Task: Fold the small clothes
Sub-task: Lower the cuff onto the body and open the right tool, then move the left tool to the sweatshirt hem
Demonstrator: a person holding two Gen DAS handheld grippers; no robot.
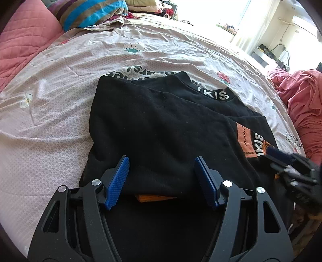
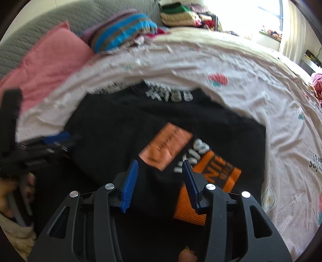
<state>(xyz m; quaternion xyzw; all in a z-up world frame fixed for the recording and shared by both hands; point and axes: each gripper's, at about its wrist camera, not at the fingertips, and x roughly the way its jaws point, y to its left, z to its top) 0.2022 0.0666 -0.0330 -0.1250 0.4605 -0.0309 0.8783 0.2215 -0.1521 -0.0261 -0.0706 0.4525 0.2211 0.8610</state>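
Note:
A black top (image 1: 161, 121) with white lettering on its collar (image 1: 213, 94) lies partly folded on the pale patterned bed sheet (image 1: 60, 100). A salmon patch (image 2: 167, 145) and an orange patch (image 2: 219, 171) show on its front. My left gripper (image 1: 162, 161) hovers open over the near folded edge, with black cloth below its blue pads (image 1: 118, 181) and nothing pinched. My right gripper (image 2: 160, 164) stands open over the printed area, its right finger above orange ribbed cloth (image 2: 189, 207). The right gripper (image 1: 281, 159) shows blurred at the garment's right edge in the left wrist view, and the left gripper (image 2: 56, 141) shows at the far left of the right wrist view.
A pink quilted pillow (image 1: 24, 40) and a striped blue-and-brown blanket (image 1: 90, 14) lie at the head of the bed. Folded clothes (image 2: 181, 16) are piled at the back. A rumpled pink-red heap (image 1: 301, 100) sits at the right. A hand (image 2: 8, 193) holds the left gripper.

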